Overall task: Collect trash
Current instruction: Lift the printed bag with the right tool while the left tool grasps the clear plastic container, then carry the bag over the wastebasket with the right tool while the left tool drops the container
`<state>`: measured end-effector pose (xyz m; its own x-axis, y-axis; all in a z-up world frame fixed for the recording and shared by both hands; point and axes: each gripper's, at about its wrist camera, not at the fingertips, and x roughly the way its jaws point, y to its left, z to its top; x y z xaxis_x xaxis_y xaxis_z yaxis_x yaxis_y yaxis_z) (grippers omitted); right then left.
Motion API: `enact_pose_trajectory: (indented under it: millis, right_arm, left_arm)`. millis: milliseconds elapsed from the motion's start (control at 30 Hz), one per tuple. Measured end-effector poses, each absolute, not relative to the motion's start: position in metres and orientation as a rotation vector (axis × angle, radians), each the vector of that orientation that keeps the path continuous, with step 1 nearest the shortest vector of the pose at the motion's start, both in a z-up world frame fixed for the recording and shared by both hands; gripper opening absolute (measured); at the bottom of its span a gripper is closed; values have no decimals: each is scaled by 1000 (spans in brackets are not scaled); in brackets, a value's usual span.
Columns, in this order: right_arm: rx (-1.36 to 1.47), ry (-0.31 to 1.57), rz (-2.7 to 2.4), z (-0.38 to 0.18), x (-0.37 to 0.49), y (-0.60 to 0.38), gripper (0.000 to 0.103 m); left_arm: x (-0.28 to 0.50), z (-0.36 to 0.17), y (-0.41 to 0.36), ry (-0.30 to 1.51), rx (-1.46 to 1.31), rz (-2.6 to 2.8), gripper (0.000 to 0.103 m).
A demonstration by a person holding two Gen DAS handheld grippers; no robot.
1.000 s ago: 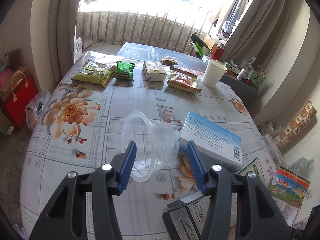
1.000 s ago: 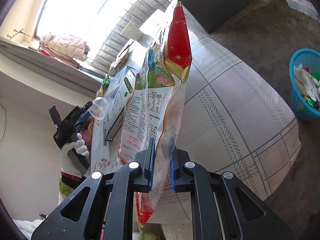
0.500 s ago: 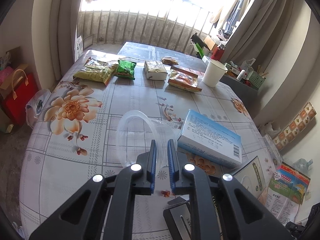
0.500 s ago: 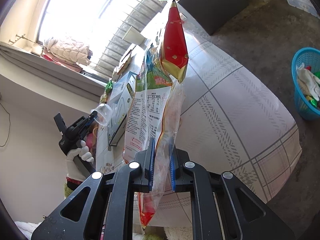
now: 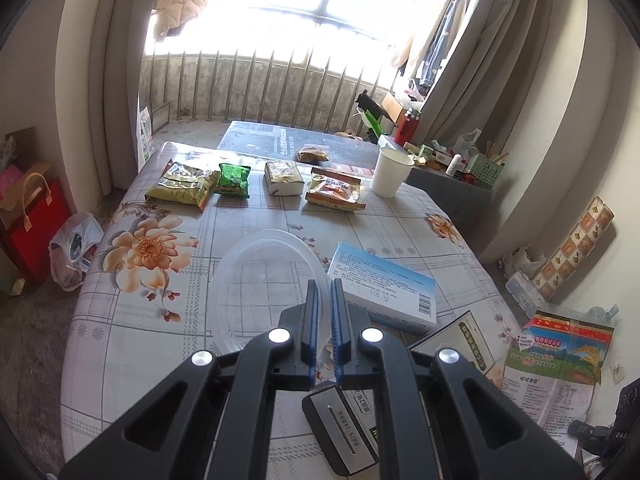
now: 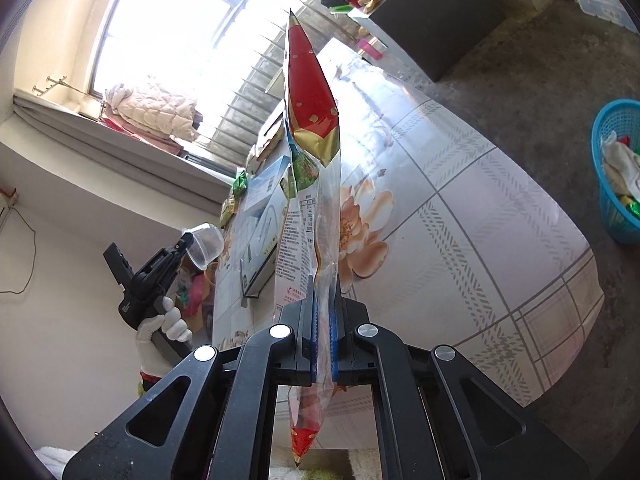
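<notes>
Here the clear plastic cup (image 5: 268,280) sits pinched in the left hand-held gripper (image 5: 324,292).

The left wrist camera sits just behind its two black fingers, tilted down over the floral-patterned tablecloth table (image 5: 152,248) toward the bright barred window (image 5: 280,20). The right wrist camera looks, rolled sideways, from the table's near edge. Both views share the table, the blue-and-white cardboard box (image 5: 384,288) and the window.

Clear cup (image 5: 272,280) — pinched, tilted, aloft
</notes>
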<state>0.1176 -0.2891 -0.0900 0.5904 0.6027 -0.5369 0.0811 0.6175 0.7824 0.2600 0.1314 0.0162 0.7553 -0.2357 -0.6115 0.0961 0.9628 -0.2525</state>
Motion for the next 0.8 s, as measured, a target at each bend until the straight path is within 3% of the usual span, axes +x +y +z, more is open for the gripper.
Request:
enact_pose_trajectory:
  millis: [367, 800]
  right_arm:
    - [909, 808, 359, -81, 105, -309, 1]
    - [1039, 643, 268, -87, 58, -382, 1]
  left_arm:
    - [224, 60, 84, 636, -142, -338, 6]
    - [186, 93, -63, 644, -23, -692, 6]
